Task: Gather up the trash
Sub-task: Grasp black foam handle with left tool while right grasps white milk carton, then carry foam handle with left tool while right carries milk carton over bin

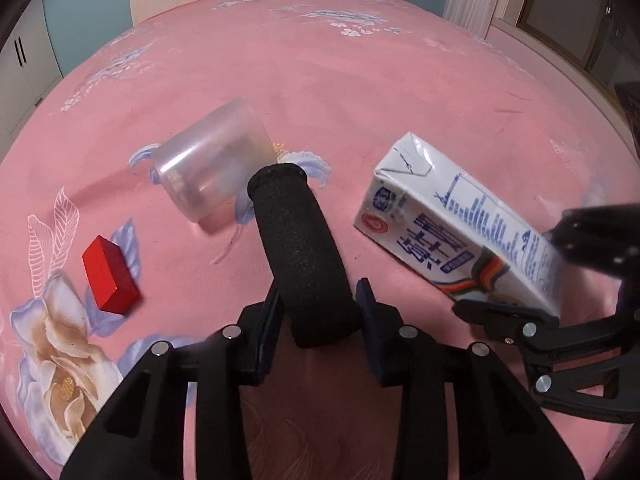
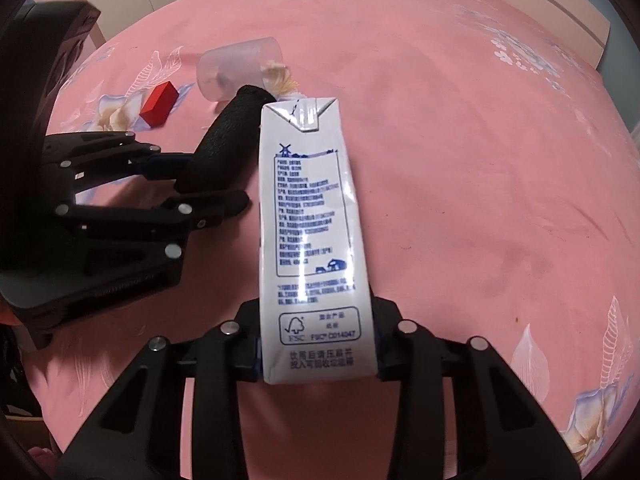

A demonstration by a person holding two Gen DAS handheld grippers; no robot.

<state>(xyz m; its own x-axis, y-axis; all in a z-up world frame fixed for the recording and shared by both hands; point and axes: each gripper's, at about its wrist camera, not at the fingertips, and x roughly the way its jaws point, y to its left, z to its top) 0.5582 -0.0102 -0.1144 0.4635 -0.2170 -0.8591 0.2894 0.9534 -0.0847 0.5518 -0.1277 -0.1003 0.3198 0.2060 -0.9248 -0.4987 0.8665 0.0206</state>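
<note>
Between the fingers of my left gripper [image 1: 318, 320] sits a black foam tube [image 1: 300, 256], clamped near its lower end, its free end pointing toward twelve o'clock in the left wrist view. Both pads press its sides, so the jaws stand only as far apart as the tube is thick. My right gripper [image 2: 318, 354] is closed on the base of a white milk carton [image 2: 310, 220] with blue print; the pads bear on its two narrow sides and its folded top points to twelve o'clock in the right wrist view. Everything is over a pink bedspread [image 1: 400, 92] with a flower pattern. From the left wrist, a clear plastic cup [image 1: 212, 164] lies on its side at about eleven o'clock, just past the tube's tip; whether they touch I cannot tell. A red block [image 1: 110, 280] rests on the bedspread at nine o'clock, well apart from the cup.
</note>
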